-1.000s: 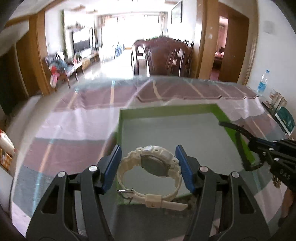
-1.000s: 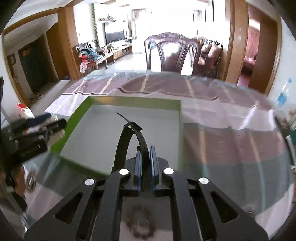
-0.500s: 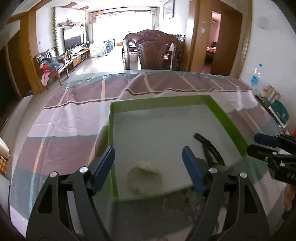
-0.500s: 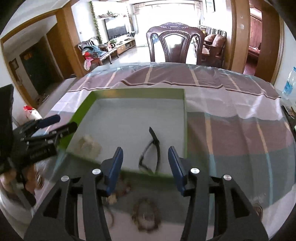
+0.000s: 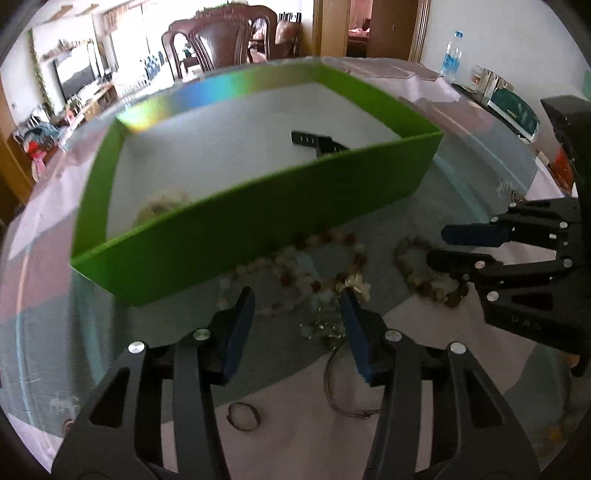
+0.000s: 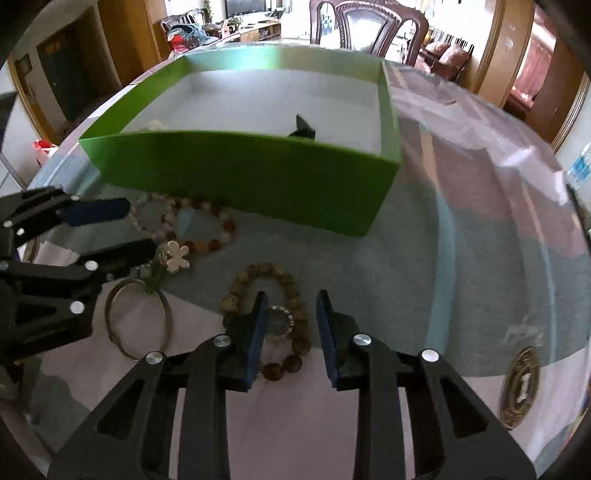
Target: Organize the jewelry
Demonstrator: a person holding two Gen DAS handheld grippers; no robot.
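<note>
A green box [image 5: 258, 221] [image 6: 258, 173] holds a white watch [image 5: 162, 203] and a black watch strap [image 5: 317, 142] [image 6: 304, 129]. In front of it lie a mixed bead bracelet [image 5: 295, 273] [image 6: 192, 225], a brown bead bracelet [image 5: 424, 280] [image 6: 291, 314], a flower charm [image 6: 177, 254] and a metal ring [image 6: 136, 317]. My left gripper [image 5: 297, 310] is open, low over the mixed beads. My right gripper [image 6: 290, 317] is open around the brown bracelet and a small sparkly ring [image 6: 279, 321].
A small dark ring [image 5: 242, 421] lies near the left gripper's base. A round coin-like pendant [image 6: 521, 387] lies at the right. A water bottle [image 5: 452, 55] and a green box [image 5: 513, 110] stand at the table's far right. A chair [image 6: 365, 26] is behind.
Both grippers let go of the watches in the box, pulled back and dropped low in front of it. The white watch and black strap now lie in the box.
</note>
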